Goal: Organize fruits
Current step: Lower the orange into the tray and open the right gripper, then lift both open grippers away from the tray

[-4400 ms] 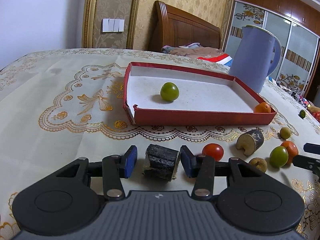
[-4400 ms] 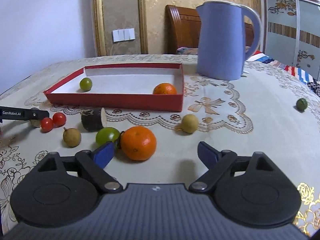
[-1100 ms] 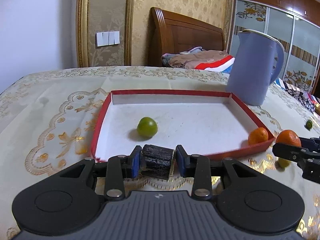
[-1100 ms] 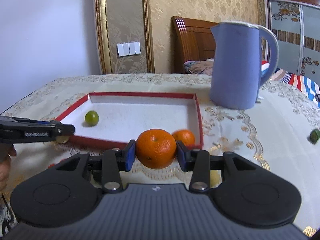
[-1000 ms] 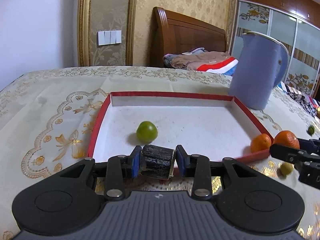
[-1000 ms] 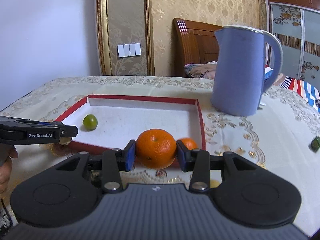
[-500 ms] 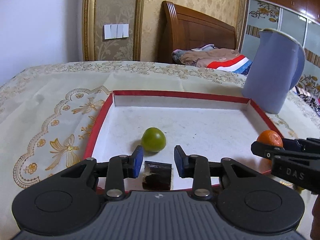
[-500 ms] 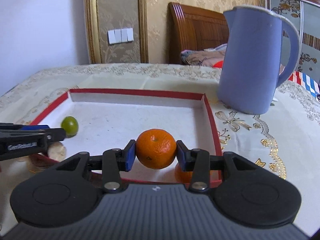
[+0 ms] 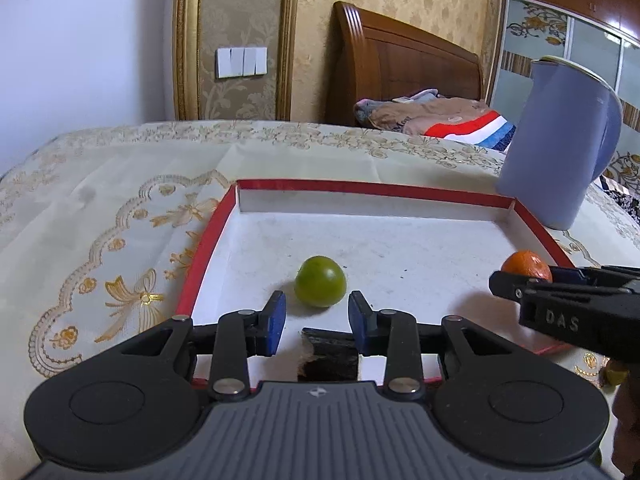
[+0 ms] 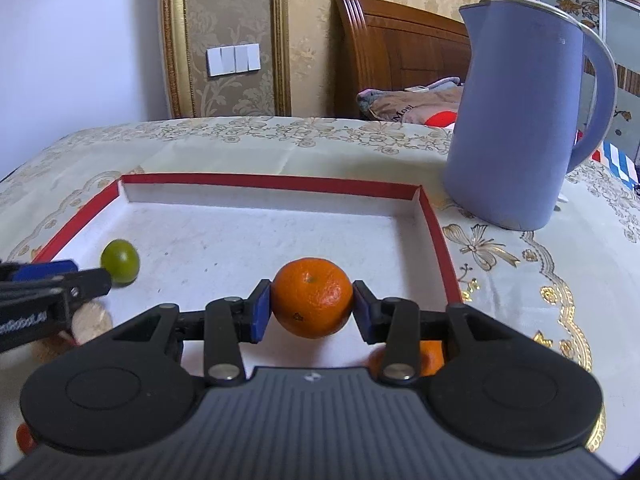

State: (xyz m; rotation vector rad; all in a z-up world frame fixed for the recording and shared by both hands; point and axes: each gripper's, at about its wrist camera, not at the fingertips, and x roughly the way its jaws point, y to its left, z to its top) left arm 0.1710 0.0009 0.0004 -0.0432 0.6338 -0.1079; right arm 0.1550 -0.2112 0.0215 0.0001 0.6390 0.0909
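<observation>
A red tray (image 9: pixel 372 189) with a white floor holds a green fruit (image 9: pixel 320 286). Just short of that fruit, my left gripper (image 9: pixel 318 320) is open with nothing between its pads. A dark cut chunk (image 9: pixel 328 354) lies on the tray floor below the fingers. Over the tray (image 10: pixel 272 180), my right gripper (image 10: pixel 312 312) is shut on a mandarin (image 10: pixel 312 298). A smaller mandarin (image 10: pixel 434 358) sits in the near right corner, partly hidden by a finger. The right wrist view shows the left gripper's fingers (image 10: pixel 52 288) beside the chunk's pale cut end (image 10: pixel 90 322).
A blue jug (image 10: pixel 516 120) stands on the embroidered cloth just past the tray's far right corner. A red tomato (image 10: pixel 24 438) and a small yellowish fruit (image 9: pixel 614 372) lie outside the tray's near side. A hand (image 9: pixel 628 420) holds the right gripper.
The left gripper has let go of the dark chunk, which now lies in the tray. The right gripper carried the mandarin forward over the tray's near rim.
</observation>
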